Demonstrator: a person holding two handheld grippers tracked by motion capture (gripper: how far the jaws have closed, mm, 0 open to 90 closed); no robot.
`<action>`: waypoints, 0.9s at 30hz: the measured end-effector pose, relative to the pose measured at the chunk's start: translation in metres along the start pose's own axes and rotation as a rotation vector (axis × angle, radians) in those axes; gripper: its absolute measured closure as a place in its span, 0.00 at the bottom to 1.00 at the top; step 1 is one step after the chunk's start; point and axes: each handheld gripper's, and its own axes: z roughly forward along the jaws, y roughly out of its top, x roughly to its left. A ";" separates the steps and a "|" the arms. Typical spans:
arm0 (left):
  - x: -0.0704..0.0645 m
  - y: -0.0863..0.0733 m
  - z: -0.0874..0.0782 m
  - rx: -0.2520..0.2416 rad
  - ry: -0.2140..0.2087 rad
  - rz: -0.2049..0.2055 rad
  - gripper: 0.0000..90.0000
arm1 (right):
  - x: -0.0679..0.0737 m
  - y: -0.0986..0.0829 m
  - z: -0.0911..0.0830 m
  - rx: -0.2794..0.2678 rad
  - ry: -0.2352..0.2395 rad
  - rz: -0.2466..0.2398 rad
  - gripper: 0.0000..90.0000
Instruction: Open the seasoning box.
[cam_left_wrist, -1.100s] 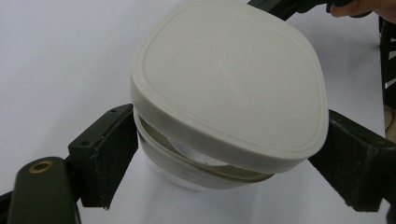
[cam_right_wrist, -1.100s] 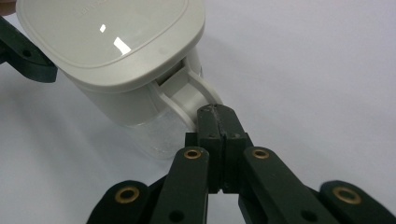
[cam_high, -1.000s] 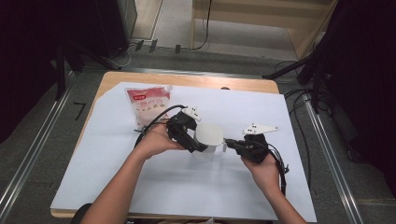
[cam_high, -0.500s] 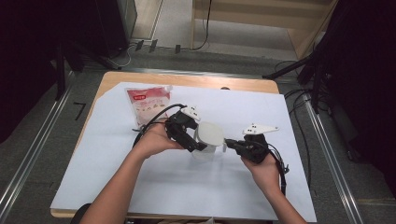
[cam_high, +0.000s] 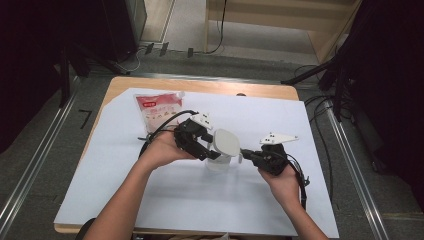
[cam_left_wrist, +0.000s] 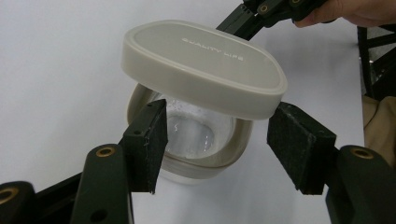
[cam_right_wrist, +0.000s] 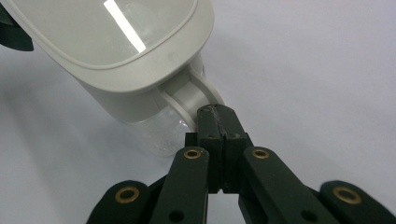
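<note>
We see the left gripper (cam_left_wrist: 219, 154) with its 2 jaws spread wide, 1 pad on each side of the clear jar (cam_left_wrist: 191, 140); the left pad sits just beside the jar's rim, the right pad stands apart from it, and neither is pressing. The beige lid (cam_left_wrist: 201, 65) hangs tilted above the jar's mouth, just ahead of and above these jaws, lifted off on the side facing us. The right gripper (cam_right_wrist: 217, 123) has its 2 jaws clenched tight together on the beige handle tab (cam_right_wrist: 191, 95) at the jar's side, directly in front of its tips. In the high view the jar (cam_high: 220, 160) sits between the 2 grippers on a white sheet (cam_high: 150, 200) covering a wooden table (cam_high: 120, 85). A red-and-white pouch (cam_high: 157, 107) lies beyond the left gripper (cam_high: 207, 147). Grey floor and dark equipment surround the table.
</note>
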 end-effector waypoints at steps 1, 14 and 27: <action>0.000 0.000 0.000 -0.005 -0.011 0.000 0.46 | 0.000 0.000 0.000 -0.001 -0.001 0.001 1.00; -0.002 0.005 -0.001 0.026 -0.129 0.001 0.85 | 0.000 -0.001 0.000 -0.004 0.004 0.003 1.00; -0.009 0.015 0.000 -0.016 -0.151 0.007 0.94 | -0.001 -0.003 0.000 -0.007 0.011 0.018 1.00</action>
